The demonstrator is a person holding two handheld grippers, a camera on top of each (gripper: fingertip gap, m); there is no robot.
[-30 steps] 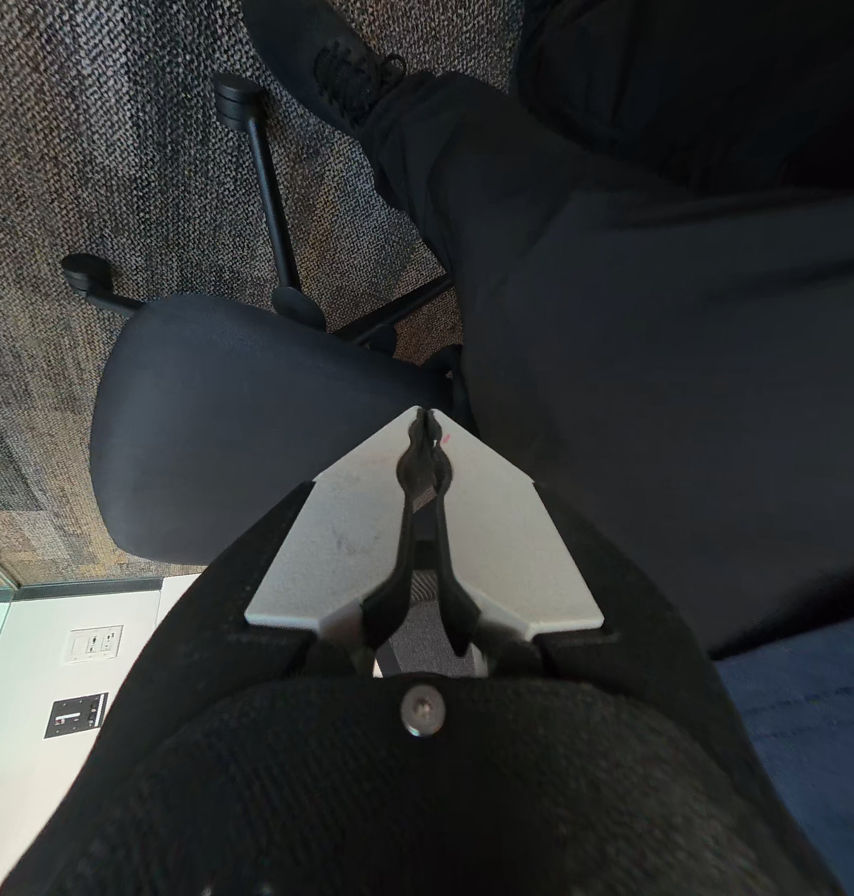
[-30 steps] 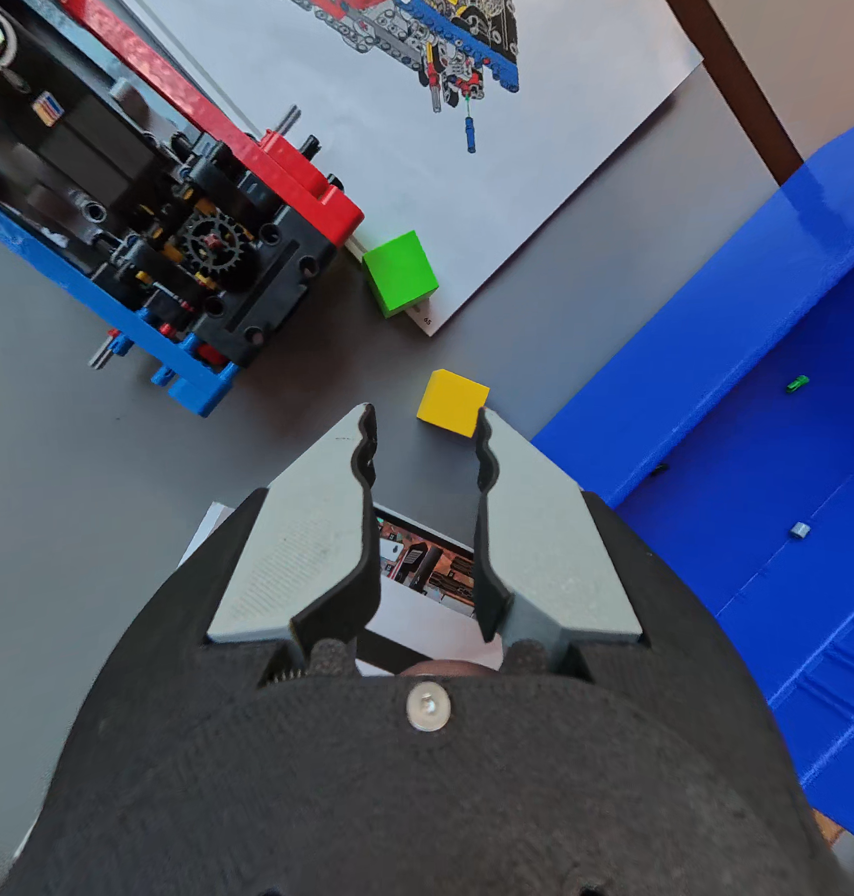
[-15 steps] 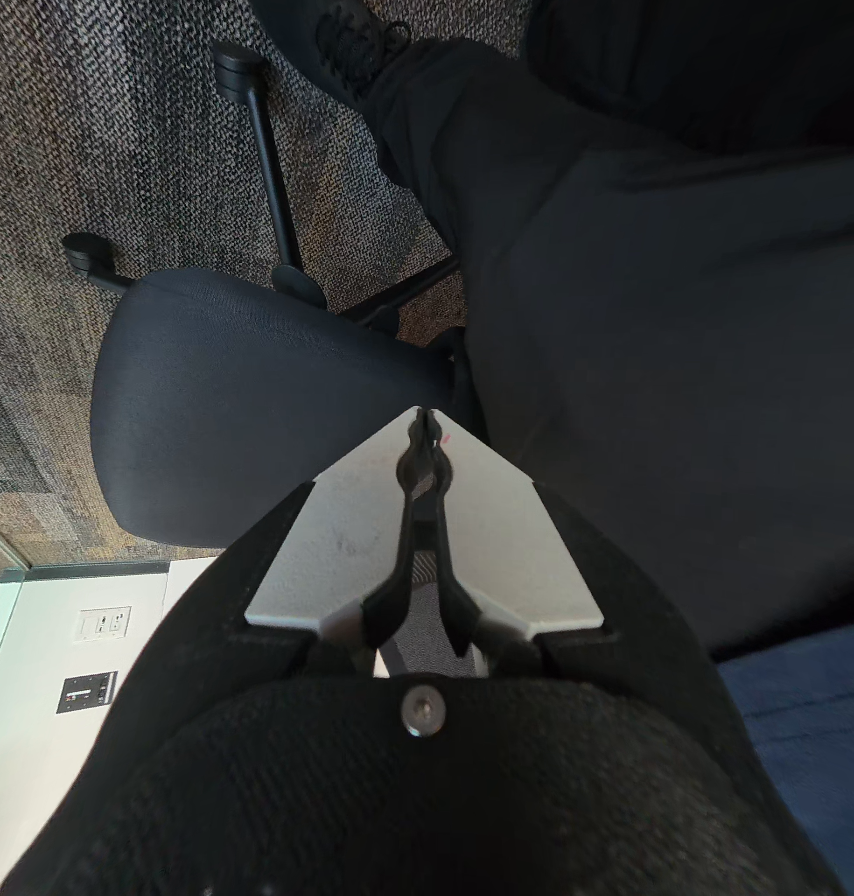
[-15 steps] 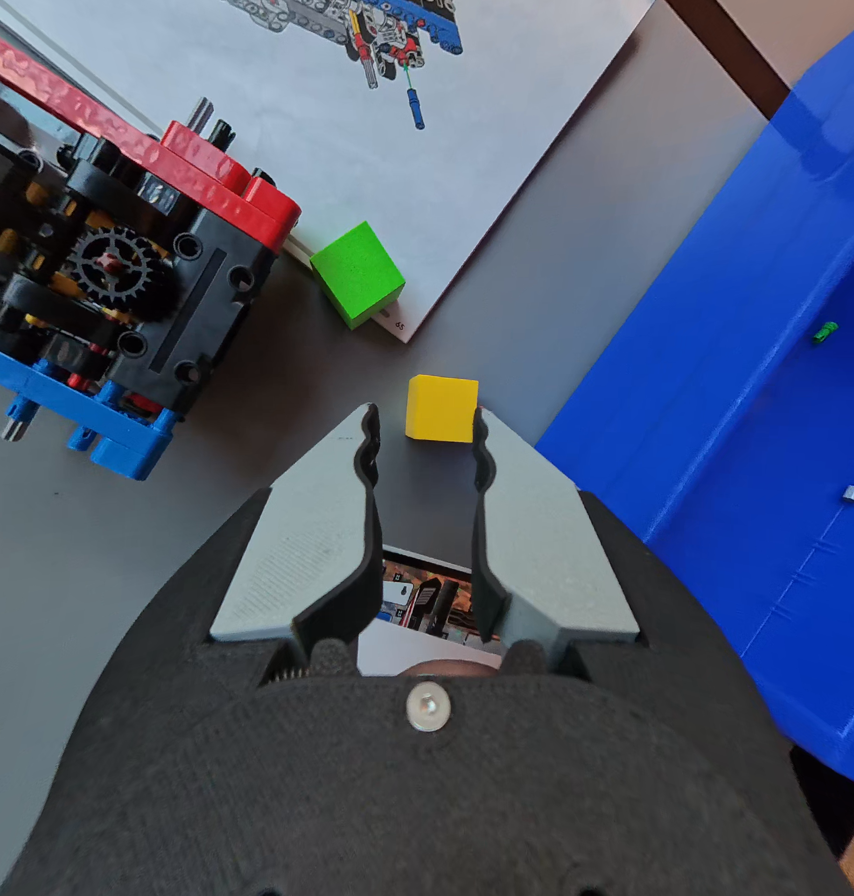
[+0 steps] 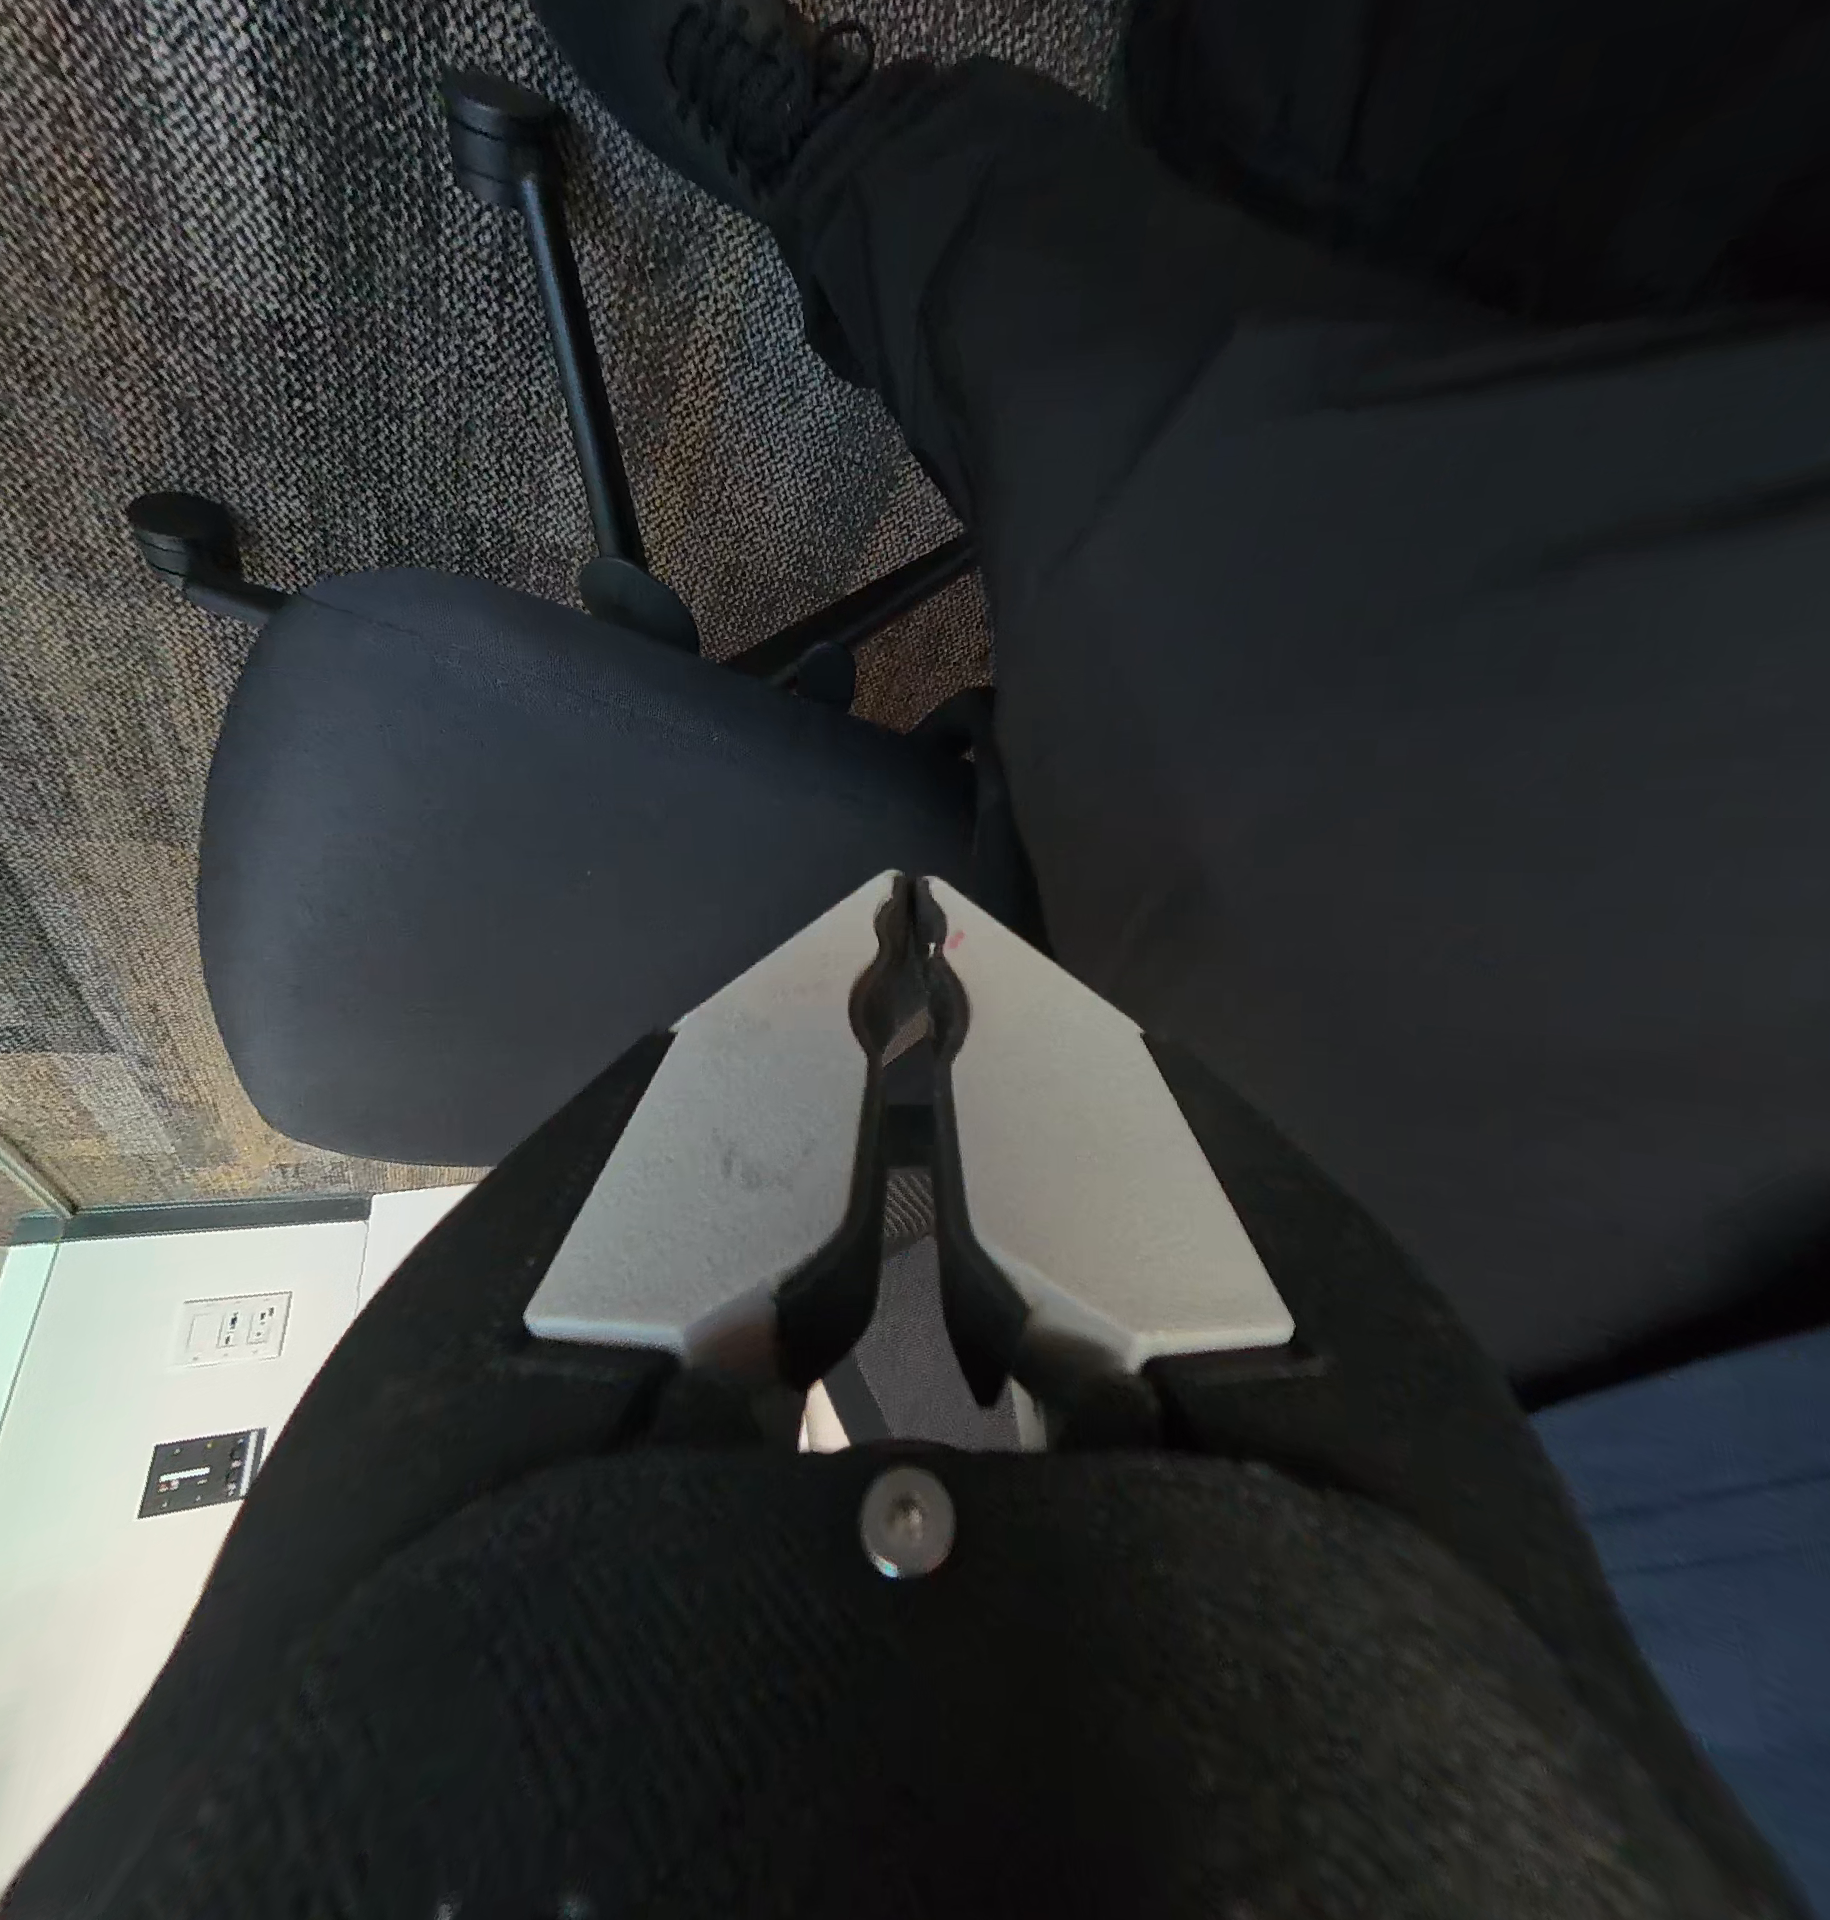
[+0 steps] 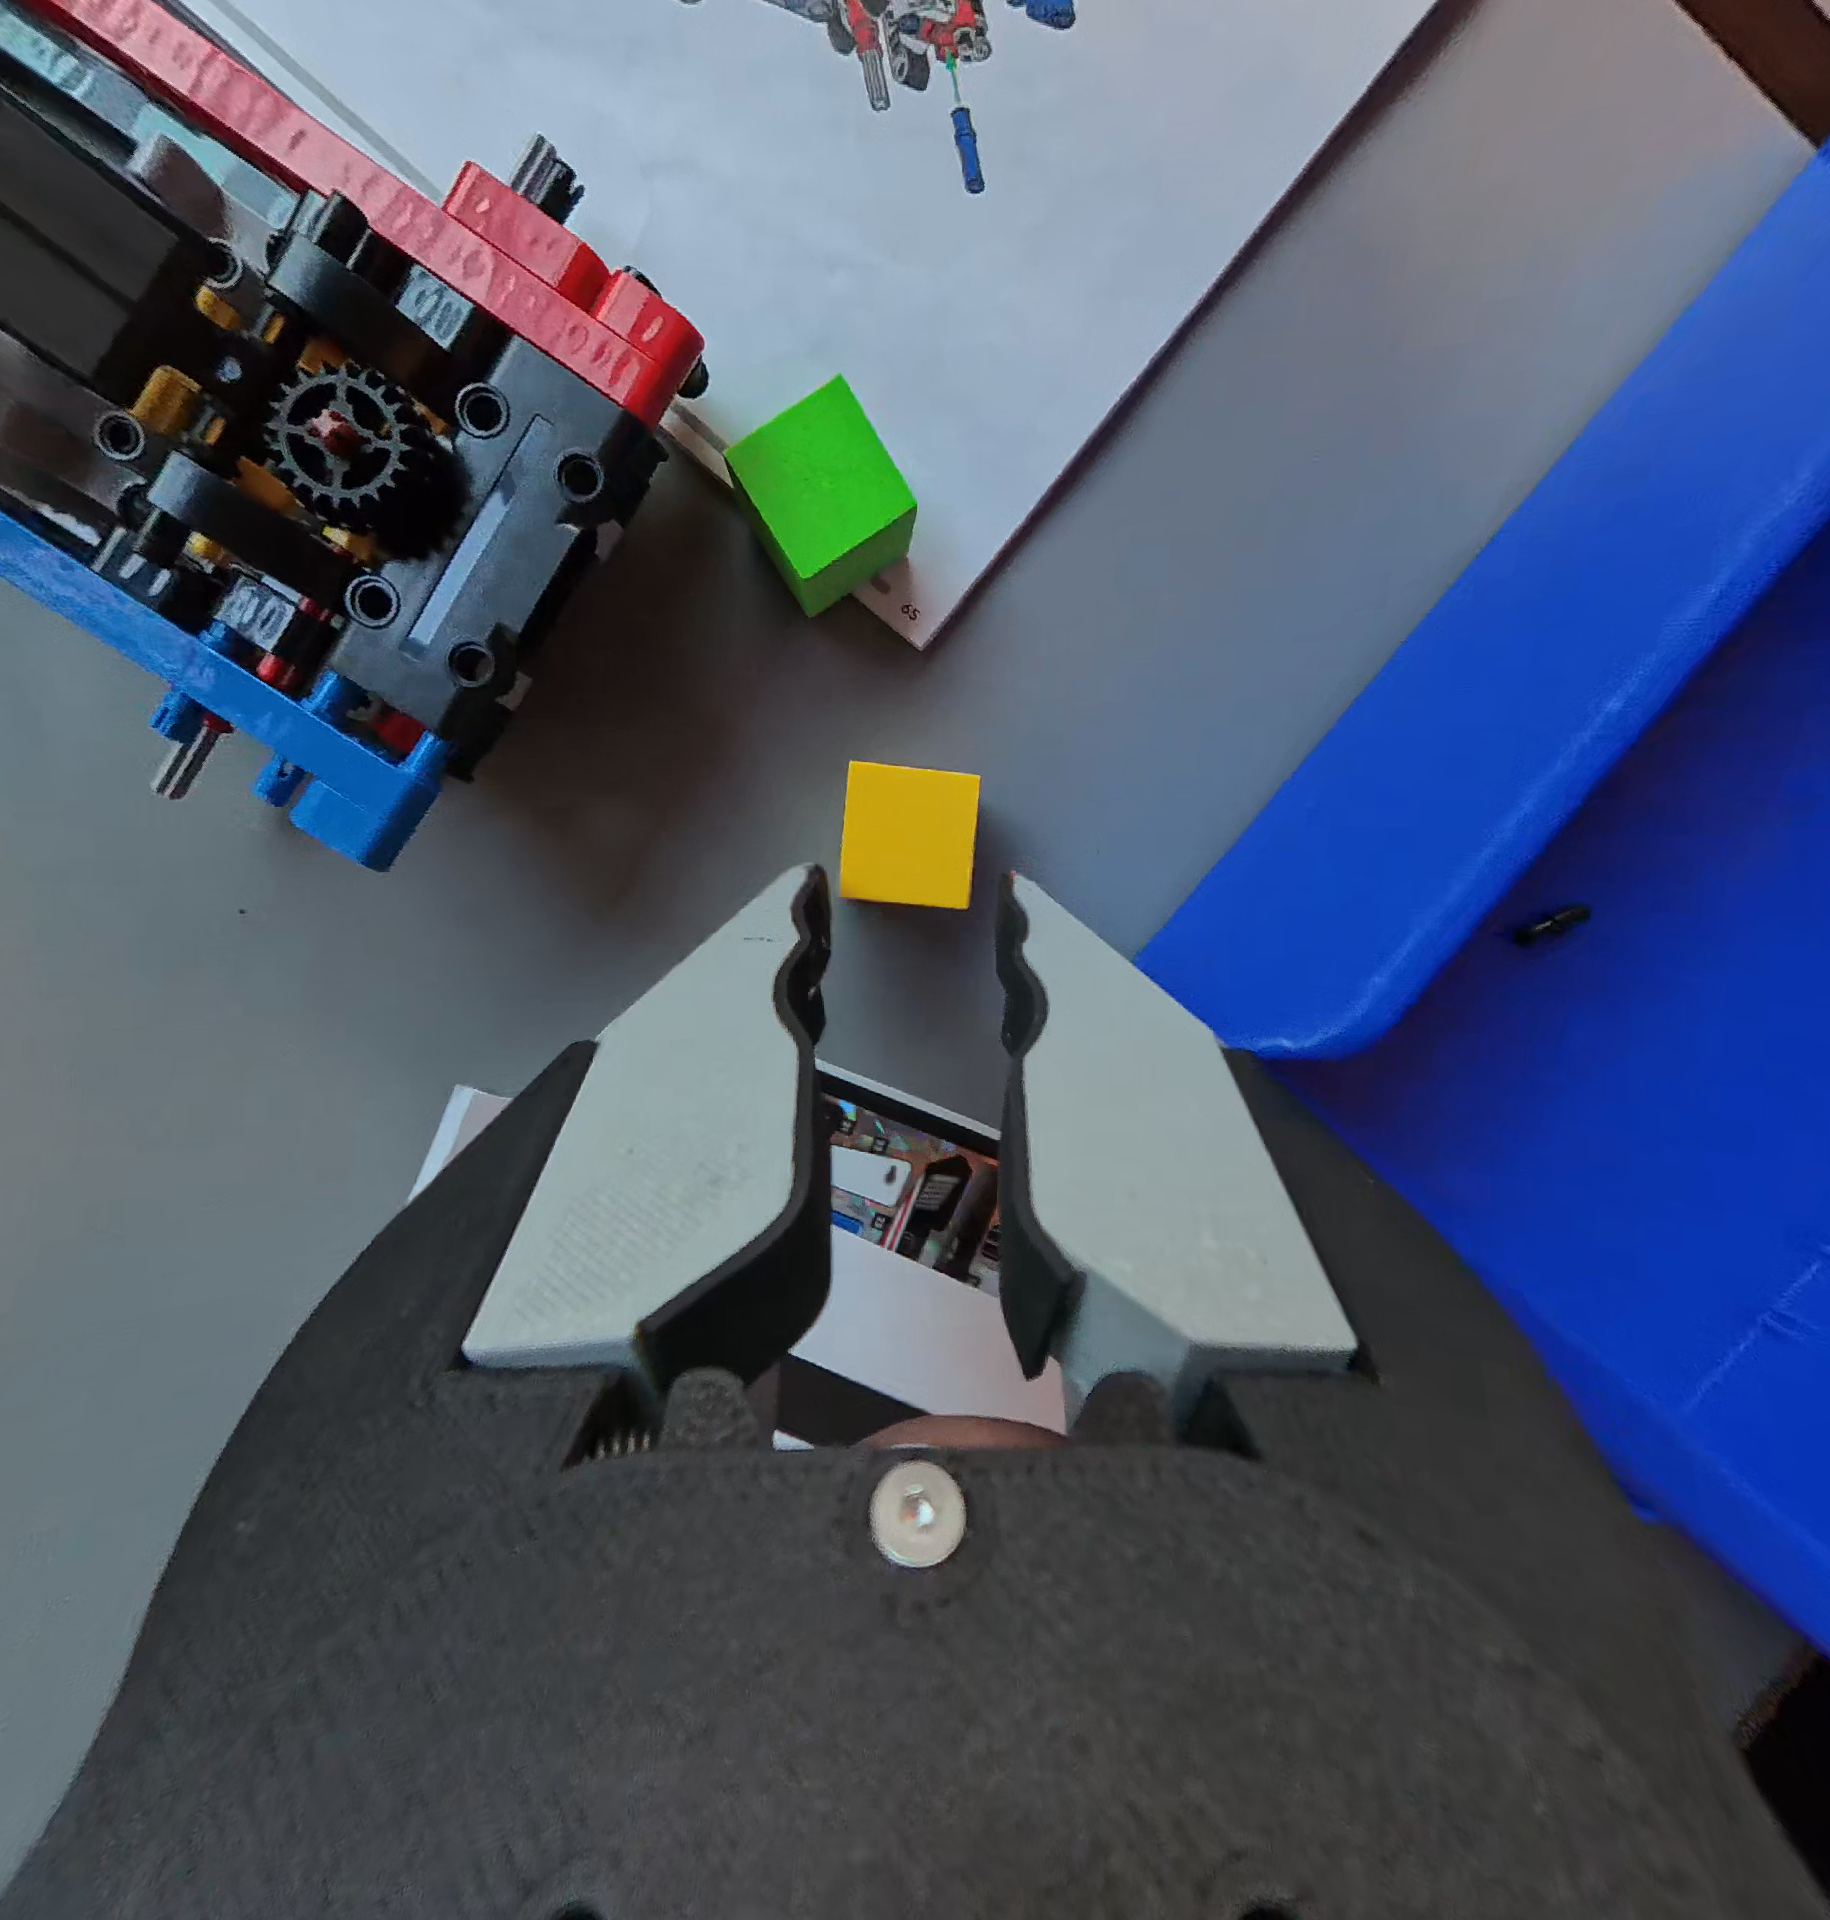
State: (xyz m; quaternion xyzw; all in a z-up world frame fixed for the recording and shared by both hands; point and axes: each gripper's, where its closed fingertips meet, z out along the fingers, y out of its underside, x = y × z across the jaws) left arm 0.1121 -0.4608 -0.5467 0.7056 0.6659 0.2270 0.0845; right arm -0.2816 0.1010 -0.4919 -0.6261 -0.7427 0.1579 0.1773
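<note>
In the right wrist view my right gripper [image 6: 911, 894] is open above a grey table [image 6: 163, 1039]. A yellow cube [image 6: 909, 834] lies on the table just ahead of the fingertips, lined up with the gap between them; the pads do not touch it. A green cube [image 6: 823, 494] sits farther off on the corner of a white instruction sheet [image 6: 890, 260]. In the left wrist view my left gripper [image 5: 912, 883] is shut with nothing between its pads. It points down past a dark chair seat [image 5: 537, 862] towards a carpeted floor [image 5: 163, 260].
A brick-built model [image 6: 298, 447] in black, red and blue stands left of the cubes. A blue plastic bin [image 6: 1617, 831] with small loose parts fills the right side. A printed card [image 6: 900, 1195] lies under the right fingers. A person's dark trouser leg [image 5: 1410, 727] is beside the chair. The left gripper's tips are roughly 70 cm from the right gripper's. About 7 cm separates my right fingertips from the green cube [image 6: 823, 494].
My right gripper has moved forward and lined up with the yellow cube, and its fingers have narrowed somewhat. The left gripper stays shut and has barely drifted.
</note>
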